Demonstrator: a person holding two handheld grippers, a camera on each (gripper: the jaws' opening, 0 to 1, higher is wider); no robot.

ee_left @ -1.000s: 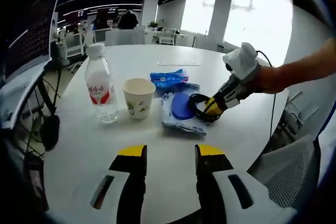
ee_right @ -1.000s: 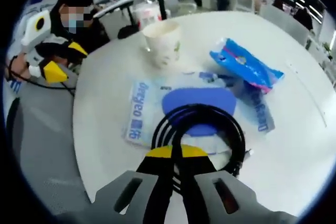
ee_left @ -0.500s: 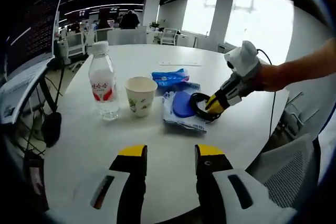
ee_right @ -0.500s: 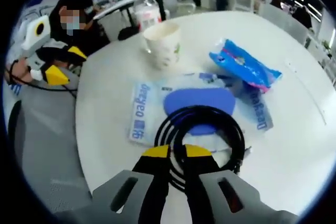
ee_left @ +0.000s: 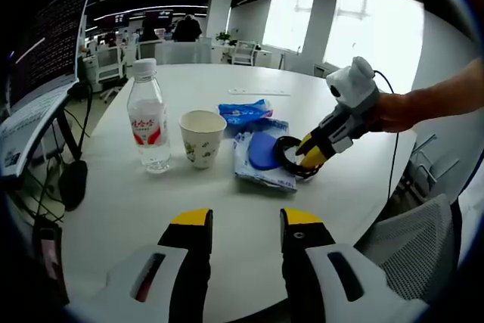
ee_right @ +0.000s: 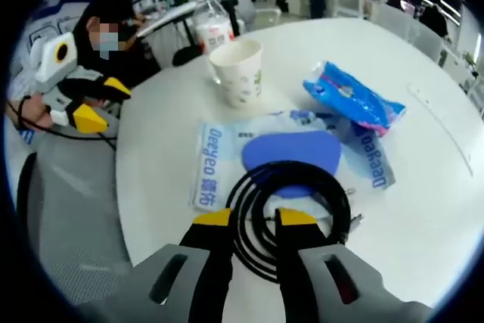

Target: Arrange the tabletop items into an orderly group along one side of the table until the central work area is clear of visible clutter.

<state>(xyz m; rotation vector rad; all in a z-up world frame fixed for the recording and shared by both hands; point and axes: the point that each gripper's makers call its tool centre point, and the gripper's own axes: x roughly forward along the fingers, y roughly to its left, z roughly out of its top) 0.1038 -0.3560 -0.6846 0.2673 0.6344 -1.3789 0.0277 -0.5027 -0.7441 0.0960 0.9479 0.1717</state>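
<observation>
Black coiled cable (ee_right: 291, 203) lies on our white table (ee_left: 227, 209) between the right gripper (ee_right: 254, 218)'s spread jaws; our left gripper (ee_left: 245, 218) hovers, jaws apart.

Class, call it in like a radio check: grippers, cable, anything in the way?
Left gripper open, off the items. Right gripper open, jaws astride black cable coil. Coil lies on wipes packet. Paper cup, water bottle beyond.

One water bottle (ee_left: 148, 119), one paper cup (ee_left: 201, 138), one coiled black cable (ee_right: 291, 203), two blue packets (ee_right: 352, 96), one clear pouch (ee_right: 215, 164)
</observation>
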